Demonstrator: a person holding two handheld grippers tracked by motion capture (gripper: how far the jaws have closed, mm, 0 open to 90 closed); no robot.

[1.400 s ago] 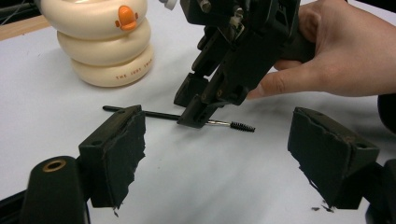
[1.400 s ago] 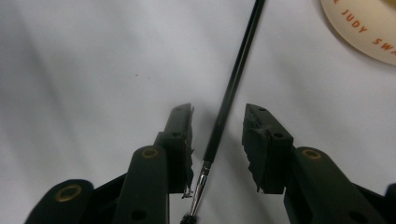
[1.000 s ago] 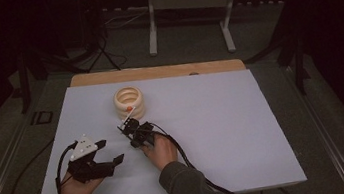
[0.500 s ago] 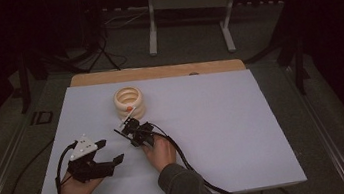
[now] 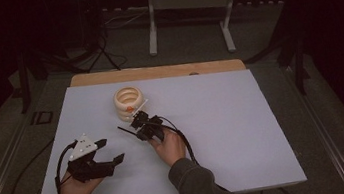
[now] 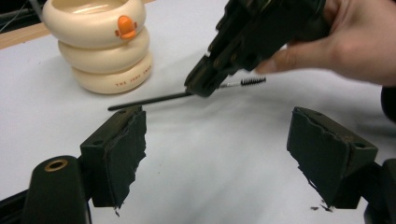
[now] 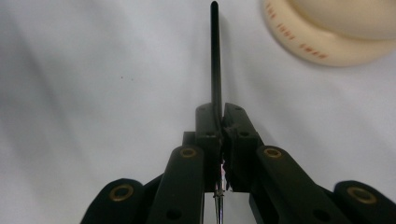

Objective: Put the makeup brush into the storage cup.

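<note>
A thin black brush wand [image 7: 215, 56] with a small bristle head [image 6: 252, 81] is clamped in my right gripper [image 7: 219, 116], which is shut on it. The wand's plain end [image 5: 123, 130] sticks out to the left just above the white table. The right gripper [image 5: 141, 125] hovers just in front of a cream container of stacked rings [image 5: 129, 104] that has an orange knob [image 6: 125, 26]. My left gripper [image 5: 111, 150] rests lower left with its jaws wide open and nothing between them [image 6: 217, 154]. It faces the right gripper [image 6: 210, 79] and the wand [image 6: 149, 99].
The white table top [image 5: 223, 120] stretches wide to the right and front. A wooden strip [image 5: 156, 72] runs along its far edge. Beyond it stand metal stand legs [image 5: 153, 24] on a dark floor. Cables trail from both grippers.
The right gripper has shifted slightly near the container with the brush held in it. The left gripper has stayed where it was, open.
</note>
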